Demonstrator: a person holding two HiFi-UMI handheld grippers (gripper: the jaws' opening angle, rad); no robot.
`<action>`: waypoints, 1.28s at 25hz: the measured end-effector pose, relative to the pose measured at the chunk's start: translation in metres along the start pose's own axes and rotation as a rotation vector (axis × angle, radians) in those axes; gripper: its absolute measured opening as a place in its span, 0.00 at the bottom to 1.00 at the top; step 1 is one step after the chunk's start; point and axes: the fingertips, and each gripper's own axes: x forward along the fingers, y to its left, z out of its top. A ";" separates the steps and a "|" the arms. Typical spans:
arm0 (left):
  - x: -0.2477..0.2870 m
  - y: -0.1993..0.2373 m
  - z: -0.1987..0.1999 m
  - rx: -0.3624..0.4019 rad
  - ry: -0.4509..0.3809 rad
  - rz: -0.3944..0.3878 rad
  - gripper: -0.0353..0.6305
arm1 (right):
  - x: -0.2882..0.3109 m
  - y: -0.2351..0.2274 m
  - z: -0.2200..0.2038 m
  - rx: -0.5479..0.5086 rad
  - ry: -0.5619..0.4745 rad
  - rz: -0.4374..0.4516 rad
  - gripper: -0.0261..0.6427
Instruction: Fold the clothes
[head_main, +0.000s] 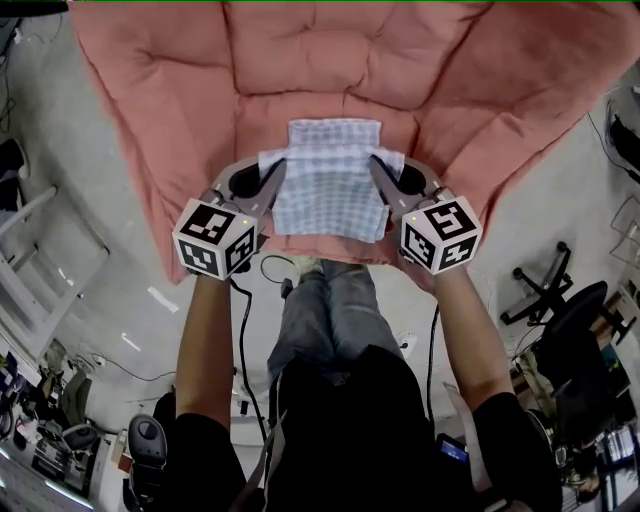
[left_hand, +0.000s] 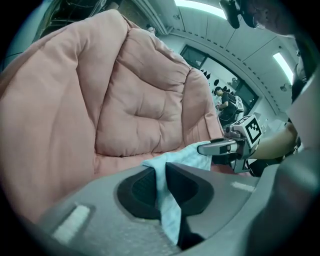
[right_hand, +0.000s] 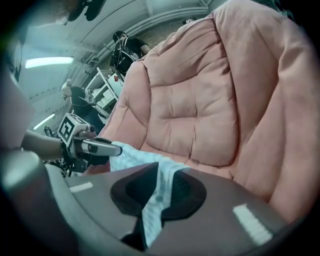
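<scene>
both hand-held grippers, left (head_main: 272, 188) and right (head_main: 384, 184), pinch opposite edges of the checked cloth (head_main: 330, 190), stretched crosswise over the pink cushion (head_main: 330, 70).

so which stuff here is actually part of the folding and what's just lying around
Job in hand:
- checked cloth
- left gripper and right gripper, both clamped on the cloth's edges
- pink cushion beneath it

Just lying about:
- office chair
- white rack
</scene>
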 end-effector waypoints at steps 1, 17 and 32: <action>0.002 0.003 0.001 -0.001 0.003 0.005 0.12 | 0.002 -0.001 0.001 -0.003 0.005 0.000 0.08; 0.028 0.027 -0.028 0.102 0.184 0.111 0.54 | 0.014 -0.022 -0.012 0.022 0.096 -0.029 0.33; -0.085 -0.041 0.068 0.052 -0.100 0.160 0.25 | -0.092 0.062 0.066 -0.107 -0.076 -0.073 0.13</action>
